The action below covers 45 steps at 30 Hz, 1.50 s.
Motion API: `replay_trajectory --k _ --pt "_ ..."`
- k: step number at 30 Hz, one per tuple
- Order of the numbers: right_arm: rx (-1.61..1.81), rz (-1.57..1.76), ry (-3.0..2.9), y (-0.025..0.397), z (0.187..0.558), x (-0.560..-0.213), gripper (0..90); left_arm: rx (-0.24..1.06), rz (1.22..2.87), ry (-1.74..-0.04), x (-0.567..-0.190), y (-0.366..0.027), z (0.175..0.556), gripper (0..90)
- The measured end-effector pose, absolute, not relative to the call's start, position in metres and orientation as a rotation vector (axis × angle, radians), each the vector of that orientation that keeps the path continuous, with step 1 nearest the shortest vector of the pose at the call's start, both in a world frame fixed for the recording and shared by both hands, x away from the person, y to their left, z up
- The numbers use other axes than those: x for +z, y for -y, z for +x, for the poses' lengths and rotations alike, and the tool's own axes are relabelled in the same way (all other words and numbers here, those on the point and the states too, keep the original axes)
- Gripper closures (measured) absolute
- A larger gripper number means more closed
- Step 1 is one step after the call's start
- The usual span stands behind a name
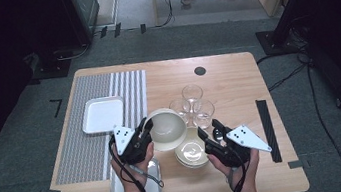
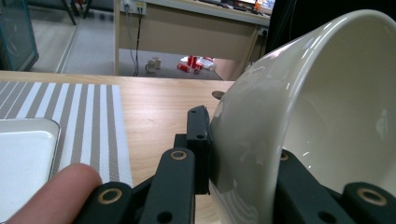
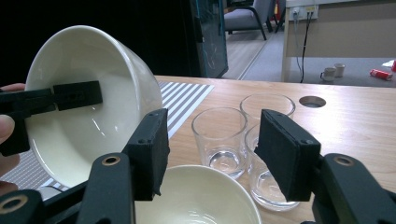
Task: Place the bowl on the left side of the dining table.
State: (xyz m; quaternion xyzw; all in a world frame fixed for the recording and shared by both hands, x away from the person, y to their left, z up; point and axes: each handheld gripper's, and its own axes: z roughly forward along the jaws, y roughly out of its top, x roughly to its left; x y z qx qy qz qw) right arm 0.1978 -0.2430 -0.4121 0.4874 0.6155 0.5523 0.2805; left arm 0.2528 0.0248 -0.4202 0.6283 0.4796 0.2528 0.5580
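Nearest the person, the right claw [image 1: 208, 137] stood wide with nothing between its jaws, poised just over the near rim of the stacked cream ceramic bowls [image 1: 191, 152] resting on the pale wooden bench [image 1: 227, 83]; in the right gripper view the top bowl of that stack [image 3: 198, 196] lay directly below and between the two black pads. A little farther off and to the left, the left claw [image 1: 146, 128] was clamped on the wall of the large cream ceramic bowl [image 1: 166, 128], one jaw inside and one outside, holding it lifted and tipped on its side so that its mouth faced toward the right claw. The lifted bowl therefore lay up and to the left of the stack, just beside it. Beyond both stood three clear drinking glasses [image 1: 193, 104], close behind the stack, and farther left a white rectangular tray [image 1: 103, 115] on a grey striped placemat [image 1: 82, 128].
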Motion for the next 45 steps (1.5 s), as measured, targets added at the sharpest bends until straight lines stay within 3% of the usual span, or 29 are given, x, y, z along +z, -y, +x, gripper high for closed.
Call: replay_trajectory --k 45 --pt "1.381 1.404 -1.577 0.289 0.204 -0.443 43.7 0.626 1.407 -1.281 -0.424 -0.092 0.269 81.3"
